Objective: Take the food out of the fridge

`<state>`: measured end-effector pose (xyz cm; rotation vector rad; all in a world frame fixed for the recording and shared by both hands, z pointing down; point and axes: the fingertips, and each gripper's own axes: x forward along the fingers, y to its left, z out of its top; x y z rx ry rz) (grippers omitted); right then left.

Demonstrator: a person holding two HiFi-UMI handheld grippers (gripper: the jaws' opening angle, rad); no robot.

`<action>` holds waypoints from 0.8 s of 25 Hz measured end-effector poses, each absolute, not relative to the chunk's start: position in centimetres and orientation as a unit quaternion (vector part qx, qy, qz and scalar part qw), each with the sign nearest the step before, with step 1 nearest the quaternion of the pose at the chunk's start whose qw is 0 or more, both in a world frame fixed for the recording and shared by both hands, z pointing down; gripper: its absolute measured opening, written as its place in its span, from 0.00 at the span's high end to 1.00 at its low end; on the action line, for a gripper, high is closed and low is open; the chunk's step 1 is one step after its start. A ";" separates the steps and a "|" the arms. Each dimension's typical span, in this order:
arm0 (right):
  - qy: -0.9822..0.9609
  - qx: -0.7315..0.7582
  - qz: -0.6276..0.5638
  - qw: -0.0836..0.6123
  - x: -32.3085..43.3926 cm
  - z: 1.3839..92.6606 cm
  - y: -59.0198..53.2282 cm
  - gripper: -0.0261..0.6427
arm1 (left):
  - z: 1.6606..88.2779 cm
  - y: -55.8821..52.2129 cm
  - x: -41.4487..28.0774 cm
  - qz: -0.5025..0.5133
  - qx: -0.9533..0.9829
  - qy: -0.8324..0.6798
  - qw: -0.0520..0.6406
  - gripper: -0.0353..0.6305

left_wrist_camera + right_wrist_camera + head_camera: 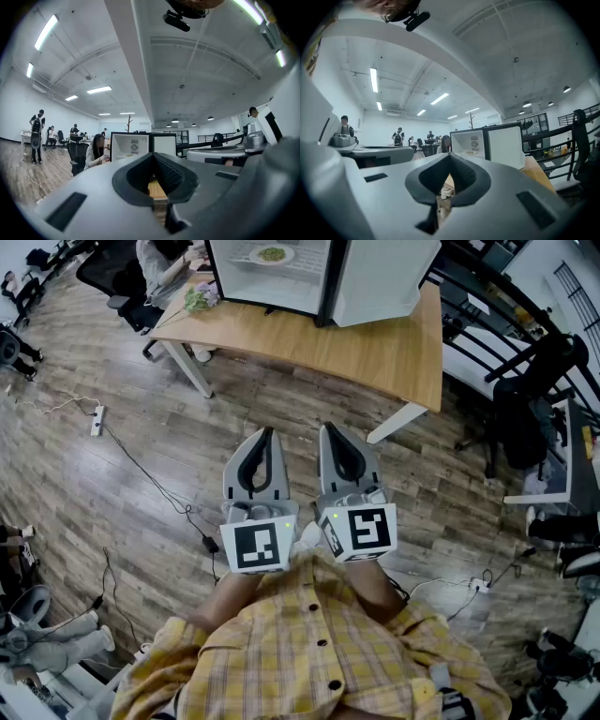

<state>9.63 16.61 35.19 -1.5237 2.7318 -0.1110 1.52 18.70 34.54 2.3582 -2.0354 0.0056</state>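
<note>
A small white fridge stands on the wooden table with its door swung open to the right. Inside, a plate of green food rests on a shelf. The same fridge and plate show far ahead in the right gripper view, and the fridge also shows in the left gripper view. My left gripper and right gripper are held side by side above the wood floor, well short of the table. Both are shut with nothing in them.
A person sits at the table's far left corner beside a bunch of flowers. A power strip and cables lie on the floor at left. A black chair and white desks stand at right.
</note>
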 end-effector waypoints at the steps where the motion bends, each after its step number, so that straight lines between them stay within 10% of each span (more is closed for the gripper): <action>1: 0.872 -0.487 -0.036 0.006 9.8 35.2 16.6 0.95 | 34.5 18.7 1.6 0.002 0.757 -0.653 0.013 0.94; 20: 0.883 -0.466 -0.050 0.013 13.0 36.0 17.8 0.95 | 35.2 20.2 4.7 0.008 0.740 -0.672 0.017 0.94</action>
